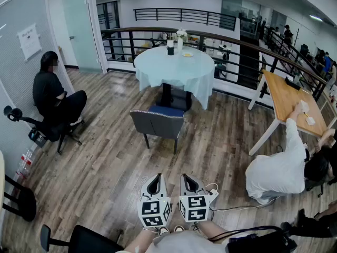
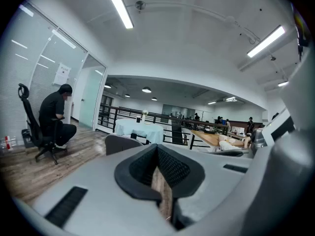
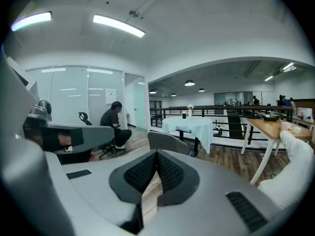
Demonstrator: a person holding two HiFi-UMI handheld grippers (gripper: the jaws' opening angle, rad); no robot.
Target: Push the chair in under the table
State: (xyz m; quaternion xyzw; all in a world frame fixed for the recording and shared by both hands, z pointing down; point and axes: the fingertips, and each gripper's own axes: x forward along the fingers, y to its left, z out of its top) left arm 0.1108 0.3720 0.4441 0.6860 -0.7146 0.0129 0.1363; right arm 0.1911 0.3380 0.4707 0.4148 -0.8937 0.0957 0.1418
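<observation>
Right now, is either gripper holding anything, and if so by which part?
Nothing is held. The left gripper and the right gripper are both shut with nothing between them. The grey fabric chair with the blue seat stands well ahead, untouched.

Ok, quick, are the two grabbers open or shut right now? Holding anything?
Left gripper: closed, holding nothing.
Right gripper: closed, holding nothing.

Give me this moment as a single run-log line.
phase: pre-contact | chair: pulled out from table, untouched | left tool: shut, empty | right tool: shut, empty | gap: both tools short of chair
</observation>
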